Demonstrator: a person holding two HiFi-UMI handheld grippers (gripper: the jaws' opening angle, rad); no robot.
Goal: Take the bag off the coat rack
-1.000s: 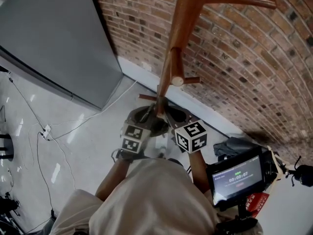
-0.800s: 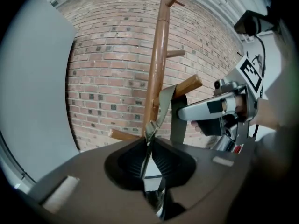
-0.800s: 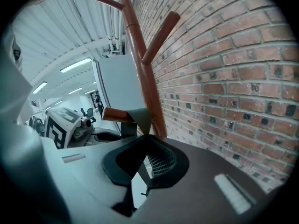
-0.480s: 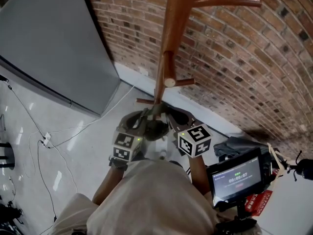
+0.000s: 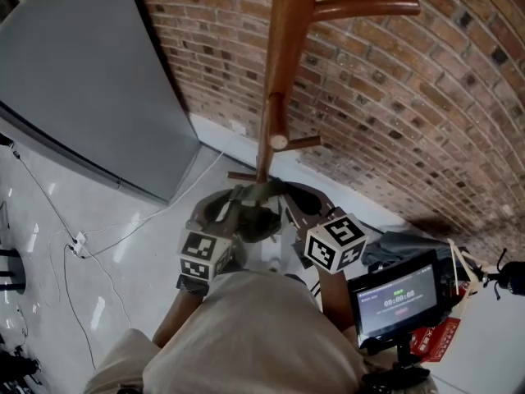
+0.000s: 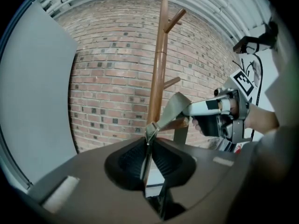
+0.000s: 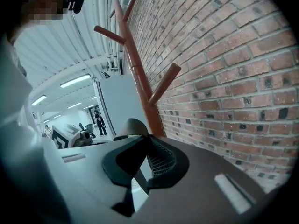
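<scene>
**Tools raise the bag strap at the coat rack**

Compared with a second ago, both marker cubes sit nearer the head camera and wider apart, the left one further out to its side. The tools have come up beside the coat rack (image 5: 283, 72).

The left tool (image 6: 147, 143) is clenched on the bag strap (image 6: 170, 111) right at its small metal ring (image 6: 150, 133). The right tool (image 7: 145, 141) is clenched on the same strap further along.

The strap is flat olive webbing. It runs in a short, slightly twisted span from one tool up to the other. It hangs close to the rack's wooden post, below the lower pegs, in front of the brick wall (image 5: 410, 97). Whether it still loops over a peg cannot be told. The bag's body is hidden beneath the tools.
</scene>
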